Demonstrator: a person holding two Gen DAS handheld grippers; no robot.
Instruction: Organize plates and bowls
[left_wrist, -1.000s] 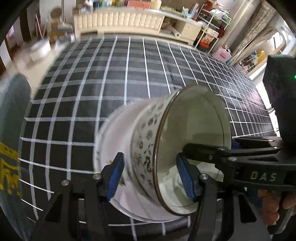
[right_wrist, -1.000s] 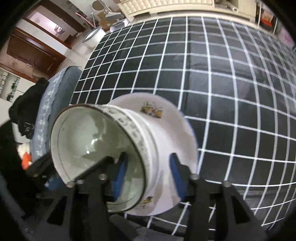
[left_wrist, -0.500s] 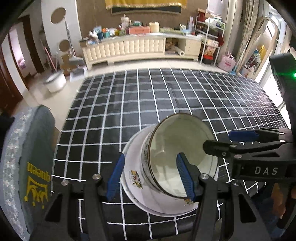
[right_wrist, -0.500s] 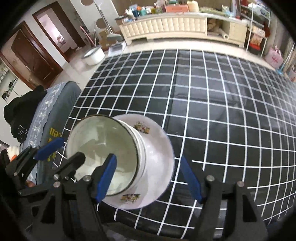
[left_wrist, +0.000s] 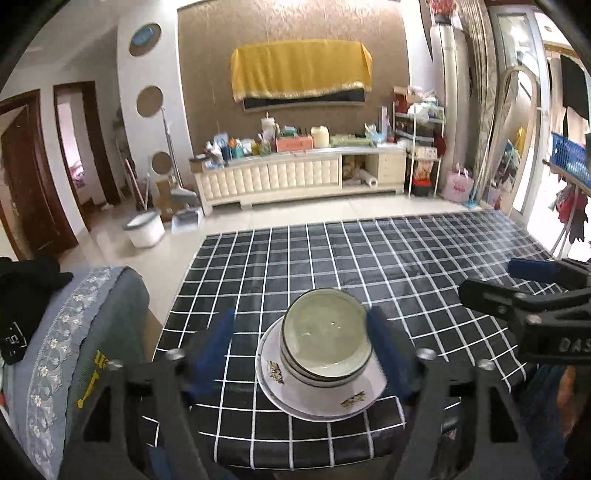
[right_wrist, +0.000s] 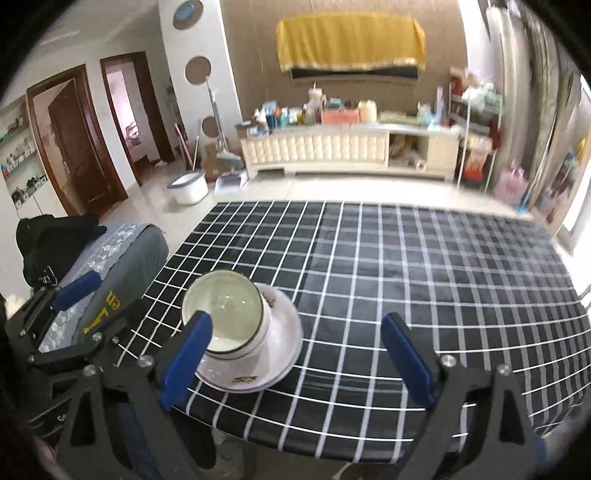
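A stack of white bowls (left_wrist: 327, 341) with dark rims stands on a white plate (left_wrist: 332, 400) with small flower prints, near the front left corner of the black checked table. The stack also shows in the right wrist view (right_wrist: 231, 321) on the plate (right_wrist: 280, 347). My left gripper (left_wrist: 301, 354) is open and empty, raised above and behind the stack. My right gripper (right_wrist: 299, 363) is open and empty, raised to the right of the stack. Neither touches the dishes.
The black and white checked tablecloth (right_wrist: 424, 273) covers the table. A grey padded chair (left_wrist: 74, 350) with a black garment stands at the table's left edge. A cream cabinet (left_wrist: 295, 177) and a white bucket (left_wrist: 144, 229) stand across the floor.
Both grippers have opened, let go of the bowl and pulled back and up from the stack. The bowls now rest upright on the plate.
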